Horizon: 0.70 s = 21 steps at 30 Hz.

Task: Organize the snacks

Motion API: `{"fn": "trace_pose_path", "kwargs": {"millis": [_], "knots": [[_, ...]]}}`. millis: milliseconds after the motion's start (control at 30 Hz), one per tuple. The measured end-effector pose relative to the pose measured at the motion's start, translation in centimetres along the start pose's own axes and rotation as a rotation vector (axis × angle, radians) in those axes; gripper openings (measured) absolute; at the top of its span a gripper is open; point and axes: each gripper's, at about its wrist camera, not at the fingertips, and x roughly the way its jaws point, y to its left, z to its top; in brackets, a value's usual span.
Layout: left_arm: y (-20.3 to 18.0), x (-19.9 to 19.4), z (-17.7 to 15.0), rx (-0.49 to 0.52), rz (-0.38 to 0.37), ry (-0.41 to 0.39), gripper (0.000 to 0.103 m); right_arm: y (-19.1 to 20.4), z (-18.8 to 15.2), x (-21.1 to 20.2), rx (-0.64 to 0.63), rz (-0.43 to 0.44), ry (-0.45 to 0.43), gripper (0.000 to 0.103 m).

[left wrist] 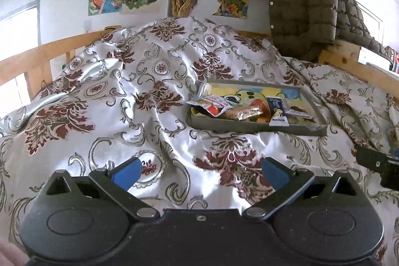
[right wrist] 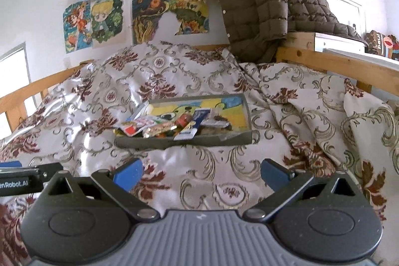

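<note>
My left fingers (left wrist: 200, 170) and right fingers (right wrist: 201, 170) are both spread wide with nothing in them, low over the bed cover (left wrist: 124, 101), and the snacks (right wrist: 162, 127) lie heaped in the tray (right wrist: 184, 140) mid-bed, so I can't tell if I'm starting or done.

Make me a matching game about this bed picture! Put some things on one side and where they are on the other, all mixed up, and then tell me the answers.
Things:
1. snack packets
2. brown puffy jacket
3. cartoon drawings
4. flowered blanket

Places:
A. stuck on the wall
B. spread over the bed
C. piled in the tray
D. hanging over the wooden rail at the back

Pairs: 1-C, 2-D, 3-A, 4-B
</note>
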Motion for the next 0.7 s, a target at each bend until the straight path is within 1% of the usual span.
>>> {"fn": "trace_pose_path", "kwargs": {"millis": [167, 367, 533, 700], "knots": [[-0.5, -0.8, -0.7, 0.007, 0.002, 0.011, 0.102, 0.5, -1.0, -0.9, -0.025, -0.017, 0.012, 0.103], [-0.8, -1.5, -1.5, 0.02, -0.002, 0.022, 0.102, 0.6, -1.7, -2.0, -0.018, -0.024, 0.014, 0.103], [-0.9, -1.7, -1.6, 0.018, 0.005, 0.019, 0.102, 0.6, -1.9, -1.9, -0.021, -0.032, 0.03, 0.103], [-0.9, -1.4, -1.6, 0.018, 0.012, 0.036, 0.102, 0.5, -2.1, -1.7, -0.014, -0.032, 0.05, 0.103]]}}
